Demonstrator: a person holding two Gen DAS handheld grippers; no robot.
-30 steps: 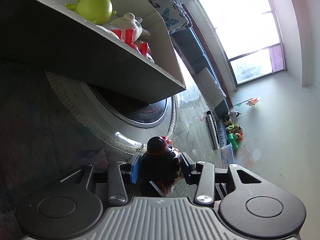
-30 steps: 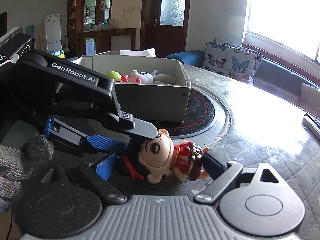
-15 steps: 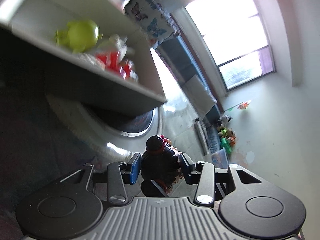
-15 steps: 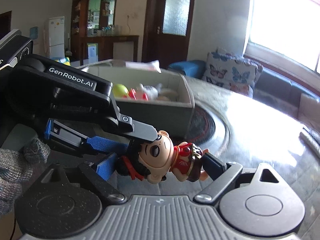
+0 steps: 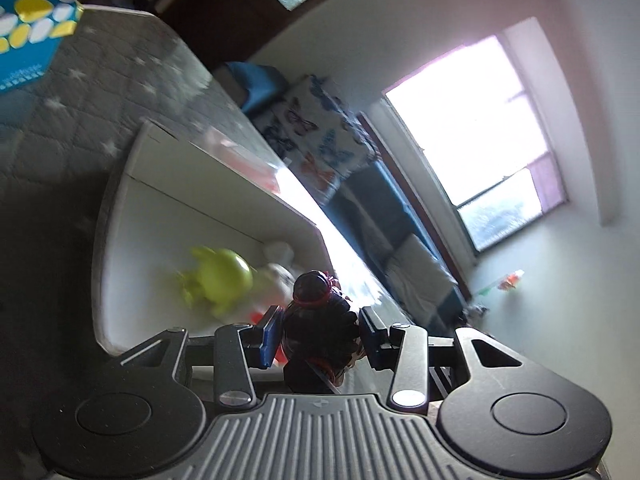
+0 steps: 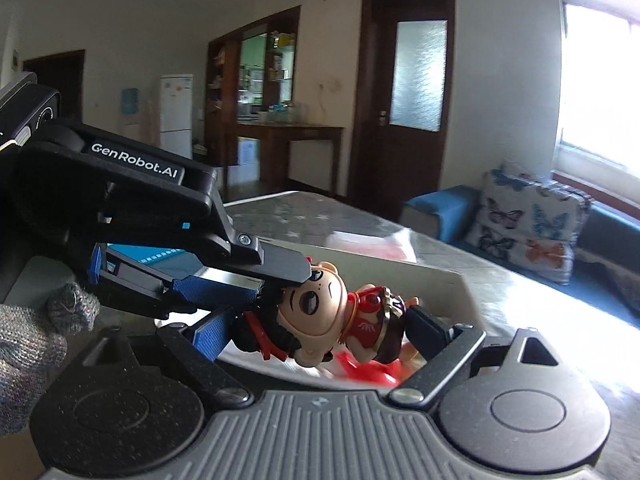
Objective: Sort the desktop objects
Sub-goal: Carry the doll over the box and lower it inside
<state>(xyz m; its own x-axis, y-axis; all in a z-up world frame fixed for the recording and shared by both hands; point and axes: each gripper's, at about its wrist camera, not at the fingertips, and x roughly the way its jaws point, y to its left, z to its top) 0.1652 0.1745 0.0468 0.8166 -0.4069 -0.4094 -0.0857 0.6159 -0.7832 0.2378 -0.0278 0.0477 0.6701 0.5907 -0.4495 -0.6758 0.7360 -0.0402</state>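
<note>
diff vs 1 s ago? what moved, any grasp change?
Both grippers carried the doll figurine up and over the white box: earlier the box was seen from its side, now its inside lies below with the green toy. The left gripper jaws are closing on the doll's head. Unchanged: the right gripper holds the doll end to end; nothing released.

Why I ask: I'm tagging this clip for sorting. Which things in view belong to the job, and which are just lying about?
Job: doll figurine; white box; green toy and white soft toy inside it.
Lying about: blue tissue box; butterfly cushion; fridge.
</note>
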